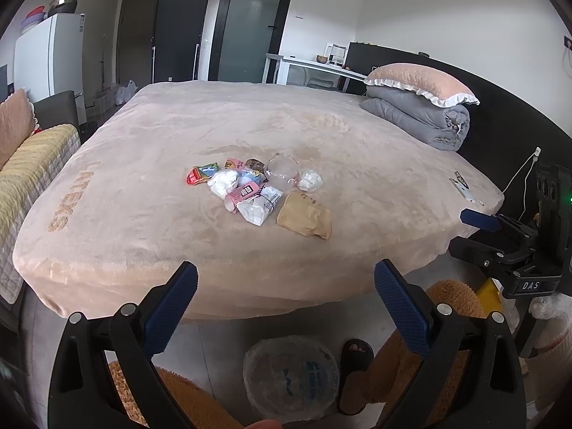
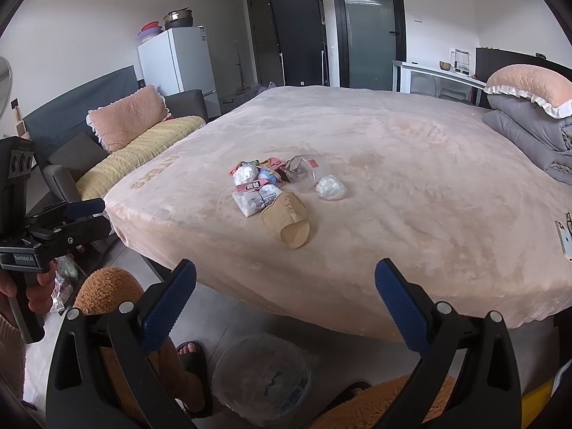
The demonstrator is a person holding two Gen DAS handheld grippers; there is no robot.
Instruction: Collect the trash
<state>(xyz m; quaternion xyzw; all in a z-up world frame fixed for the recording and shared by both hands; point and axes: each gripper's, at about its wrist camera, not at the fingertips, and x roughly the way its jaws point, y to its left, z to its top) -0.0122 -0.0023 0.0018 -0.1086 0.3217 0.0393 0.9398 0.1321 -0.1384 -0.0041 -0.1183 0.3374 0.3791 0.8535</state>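
Note:
A pile of trash (image 1: 250, 186) lies in the middle of the pink bed cover (image 1: 161, 136): colourful wrappers, crumpled white tissues, a clear plastic lid (image 1: 282, 171) and a brown paper bag (image 1: 304, 214). The pile also shows in the right wrist view (image 2: 271, 189), with the paper bag (image 2: 286, 223) nearest. My left gripper (image 1: 286, 286) is open and empty, held off the near edge of the bed. My right gripper (image 2: 286, 282) is open and empty too, also short of the bed edge. A bin lined with a clear bag (image 1: 291, 375) stands on the floor below both grippers (image 2: 261, 375).
A folded grey duvet with a pink pillow (image 1: 422, 107) sits at the bed's far right. A phone (image 1: 464, 187) lies near the bed's right edge. A sofa (image 2: 143, 139) stands left of the bed. A person's feet in black slippers (image 1: 354, 361) and plush brown trouser legs are by the bin.

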